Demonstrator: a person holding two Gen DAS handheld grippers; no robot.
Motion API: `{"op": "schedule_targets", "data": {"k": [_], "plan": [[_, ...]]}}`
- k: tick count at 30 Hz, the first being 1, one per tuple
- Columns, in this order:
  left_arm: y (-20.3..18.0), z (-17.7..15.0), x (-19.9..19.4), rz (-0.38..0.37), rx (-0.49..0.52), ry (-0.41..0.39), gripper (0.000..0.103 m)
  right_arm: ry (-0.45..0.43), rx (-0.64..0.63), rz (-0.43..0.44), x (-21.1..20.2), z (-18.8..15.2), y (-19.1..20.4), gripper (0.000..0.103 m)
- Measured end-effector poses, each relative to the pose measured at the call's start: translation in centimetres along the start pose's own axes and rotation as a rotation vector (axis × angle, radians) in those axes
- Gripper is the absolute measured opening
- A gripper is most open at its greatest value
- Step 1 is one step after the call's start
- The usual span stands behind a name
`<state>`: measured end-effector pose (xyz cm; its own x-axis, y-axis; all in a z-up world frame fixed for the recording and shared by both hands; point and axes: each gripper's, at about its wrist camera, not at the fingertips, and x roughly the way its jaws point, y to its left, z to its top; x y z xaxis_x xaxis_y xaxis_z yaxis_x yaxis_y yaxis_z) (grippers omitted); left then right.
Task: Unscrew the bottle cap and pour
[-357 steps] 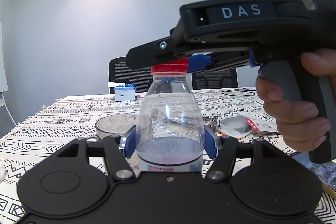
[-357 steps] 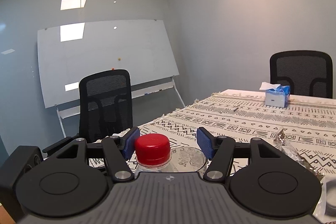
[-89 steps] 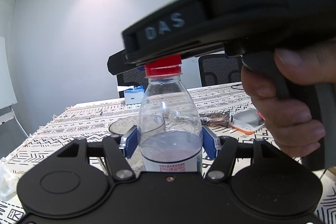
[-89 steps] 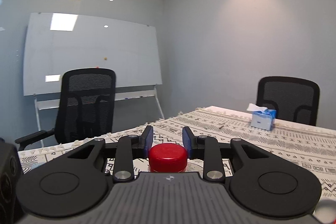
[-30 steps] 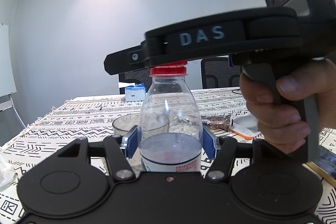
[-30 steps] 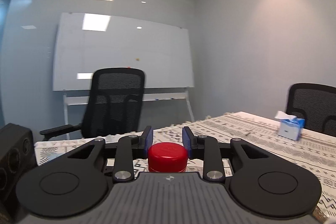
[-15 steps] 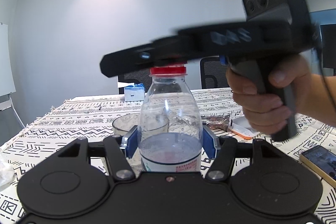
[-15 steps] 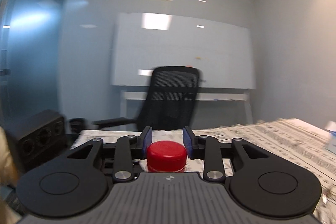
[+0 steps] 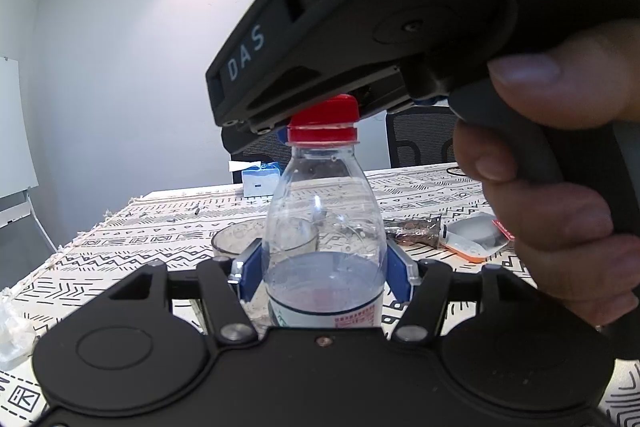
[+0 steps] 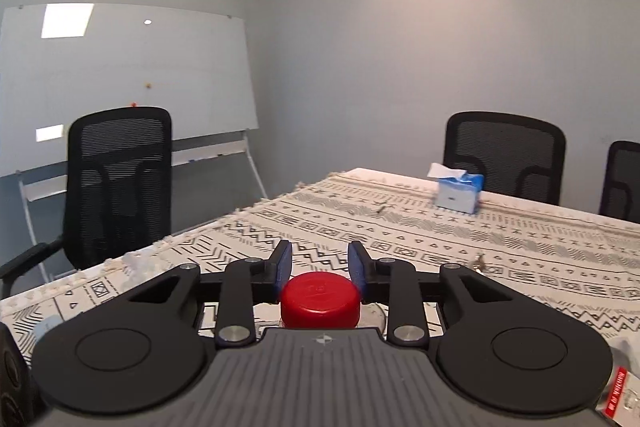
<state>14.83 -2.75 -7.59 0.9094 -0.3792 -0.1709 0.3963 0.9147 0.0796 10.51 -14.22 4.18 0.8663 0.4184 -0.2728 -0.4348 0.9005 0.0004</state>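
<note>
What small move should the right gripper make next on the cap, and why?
Probably lift the red cap straight up. It sits raised above its ring, apparently unthreaded, with the right gripper shut on it, while the left gripper clamps the bottle upright.

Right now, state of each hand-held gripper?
Left hand-held gripper: shut on the bottle.
Right hand-held gripper: shut on the red cap, which appears lifted off its ring.

Black right claw [image 9: 320,123] marked "DAS"; blue pads [image 10: 283,265]; silver screws; bare-skinned hand [image 9: 560,187].
</note>
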Motion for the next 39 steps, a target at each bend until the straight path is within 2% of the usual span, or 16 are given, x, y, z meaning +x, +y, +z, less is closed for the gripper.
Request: {"op": "schedule_targets", "data": {"k": [4,8,11,14,16,19,20,22,24,26,29,32,34,35,37,39], "plan": [[0.2,0.1,-0.4,-0.01,-0.029,0.002,0.064,-0.027,-0.04,0.091,-0.2,-1.1,-0.6,0.028],[0.4,0.2,-0.5,-0.017,-0.042,0.004,0.063,-0.064,-0.092,0.226,0.4,-2.3,-1.8,0.028],[0.6,0.2,-0.3,-0.025,-0.049,0.002,0.064,-0.124,-0.157,0.397,1.0,-2.7,-3.4,0.028],[0.4,0.2,-0.5,-0.04,-0.039,-0.001,0.064,-0.167,-0.186,0.655,1.8,-2.8,-6.5,0.028],[0.4,0.2,-0.8,-0.045,-0.029,-0.001,0.064,-0.153,-0.19,0.817,2.5,-1.9,-8.4,0.029],[0.2,0.3,-0.8,-0.053,-0.022,0.002,0.063,-0.114,-0.197,0.927,3.7,-0.9,-9.6,0.029],[0.2,0.3,-0.8,-0.049,-0.024,0.004,0.064,-0.11,-0.207,0.903,3.6,-0.7,-9.4,0.029],[0.1,0.2,-0.9,-0.046,-0.029,0.005,0.064,-0.105,-0.208,0.782,2.6,-0.5,-8.1,0.033],[0.0,0.2,-1.2,-0.045,-0.033,0.005,0.064,-0.113,-0.195,0.644,1.6,-0.5,-6.9,0.056],[-0.3,0.2,-1.5,-0.042,-0.028,0.005,0.064,-0.136,-0.129,0.466,0.3,-0.7,-6.0,0.058],[-0.6,0.2,-1.7,-0.038,-0.025,0.007,0.064,-0.088,-0.004,0.332,-0.4,-1.1,-6.0,0.058],[-1.0,0.2,-1.7,-0.028,-0.02,0.009,0.064,-0.085,0.027,0.215,-1.8,-1.5,-4.9,0.051],[-1.2,0.3,-2.1,-0.022,-0.015,0.009,0.064,-0.098,0.003,0.163,-2.4,-1.7,-3.7,0.039],[-1.4,0.4,-2.3,-0.018,-0.007,0.008,0.064,-0.091,-0.008,0.151,-2.4,-1.8,-3.2,0.029],[-1.5,0.5,-2.6,-0.019,-0.007,0.007,0.064,-0.08,-0.032,0.097,-2.5,-2.0,-2.1,0.029],[-1.4,0.6,-2.9,-0.023,-0.015,0.007,0.064,-0.079,-0.046,0.084,-2.5,-2.3,-1.7,0.029]]}}
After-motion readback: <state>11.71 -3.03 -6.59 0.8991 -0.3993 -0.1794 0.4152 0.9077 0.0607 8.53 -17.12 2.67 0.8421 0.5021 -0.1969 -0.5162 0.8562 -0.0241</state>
